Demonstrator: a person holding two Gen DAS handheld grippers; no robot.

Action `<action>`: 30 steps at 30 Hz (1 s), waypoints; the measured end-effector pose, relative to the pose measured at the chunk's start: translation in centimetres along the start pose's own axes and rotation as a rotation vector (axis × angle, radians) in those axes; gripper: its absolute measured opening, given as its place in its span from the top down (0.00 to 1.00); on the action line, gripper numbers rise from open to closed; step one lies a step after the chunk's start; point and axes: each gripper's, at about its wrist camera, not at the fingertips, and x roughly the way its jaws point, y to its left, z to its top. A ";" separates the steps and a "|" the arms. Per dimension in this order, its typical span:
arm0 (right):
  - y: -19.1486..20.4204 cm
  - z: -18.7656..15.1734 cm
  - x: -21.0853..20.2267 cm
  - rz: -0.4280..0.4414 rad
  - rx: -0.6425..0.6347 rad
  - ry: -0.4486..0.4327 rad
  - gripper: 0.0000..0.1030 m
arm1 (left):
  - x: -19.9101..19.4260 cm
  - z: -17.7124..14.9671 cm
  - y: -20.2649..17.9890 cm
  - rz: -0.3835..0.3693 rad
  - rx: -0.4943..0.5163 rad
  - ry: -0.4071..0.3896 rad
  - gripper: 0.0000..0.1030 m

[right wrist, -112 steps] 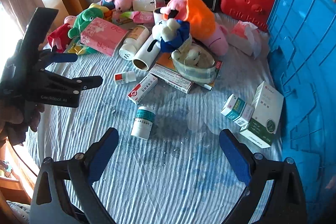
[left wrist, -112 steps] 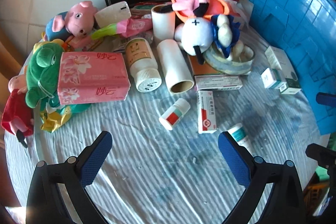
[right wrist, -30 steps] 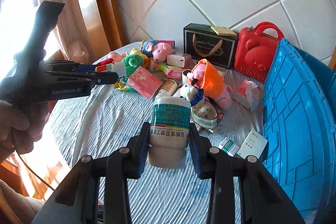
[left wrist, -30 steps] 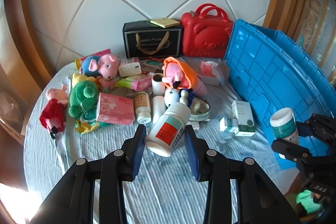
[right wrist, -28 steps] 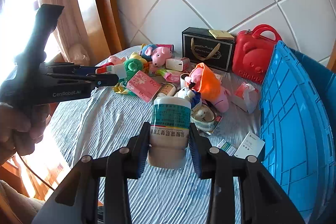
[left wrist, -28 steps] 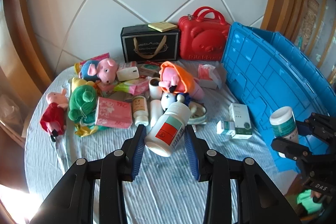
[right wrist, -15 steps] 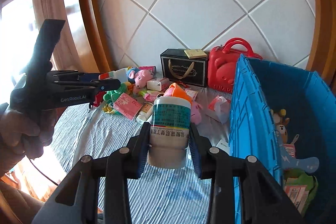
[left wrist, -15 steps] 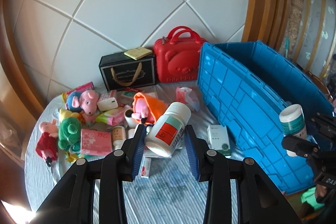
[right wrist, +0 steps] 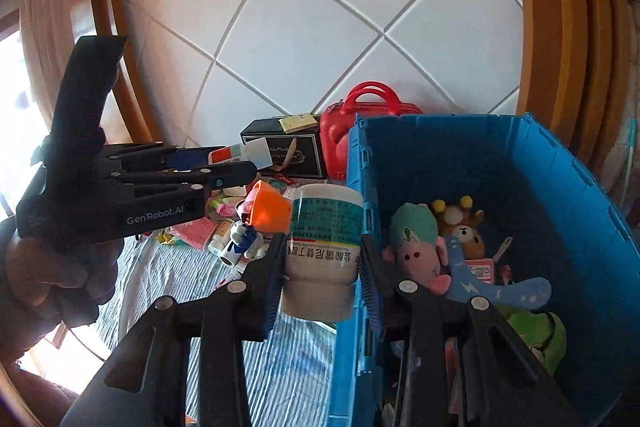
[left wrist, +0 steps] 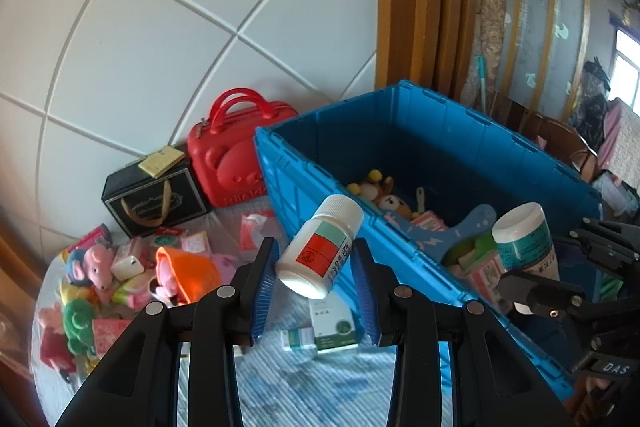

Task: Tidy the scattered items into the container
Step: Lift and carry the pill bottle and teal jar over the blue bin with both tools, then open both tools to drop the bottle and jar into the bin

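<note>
Judging from how things lie, you are partway through: the big blue ribbed plastic crate (right wrist: 560, 187) at three o'clock already holds several soft plush animals (right wrist: 414, 247), a flat blue card cut-out and some small cartons, while a heap remains on the striped, wrinkled cloth of the worktop (left wrist: 304, 391). At nine o'clock of the crate sit the hard glossy red bear-faced case (left wrist: 232, 163), the matt black gift box with a gold ribbon print (left wrist: 154, 201), fuzzy pink and green toys (left wrist: 94, 267) and two small white-and-green cartons (left wrist: 326, 327). Your right tongs (right wrist: 322, 269) are clenched on a smooth white cylindrical bottle with a teal label (right wrist: 324, 243), just over the crate's near wall. Your left tongs (left wrist: 314, 279) grip a smaller white bottle with a red-and-green label (left wrist: 320, 251), tilted, short of the rim.
</note>
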 end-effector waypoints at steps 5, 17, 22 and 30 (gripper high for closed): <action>-3.9 -0.2 -1.9 -0.068 0.059 -0.013 0.66 | 1.6 2.2 -4.7 -0.053 0.065 0.003 0.65; -11.6 -1.6 -3.9 -0.219 0.170 0.001 0.66 | 5.4 5.5 -13.3 -0.153 0.166 0.023 0.65; -13.2 -2.2 -4.0 -0.256 0.193 0.020 0.66 | 6.8 6.3 -15.3 -0.185 0.180 0.031 0.65; -14.7 -2.5 -3.7 -0.290 0.213 0.038 0.66 | 8.2 7.0 -17.0 -0.218 0.196 0.039 0.65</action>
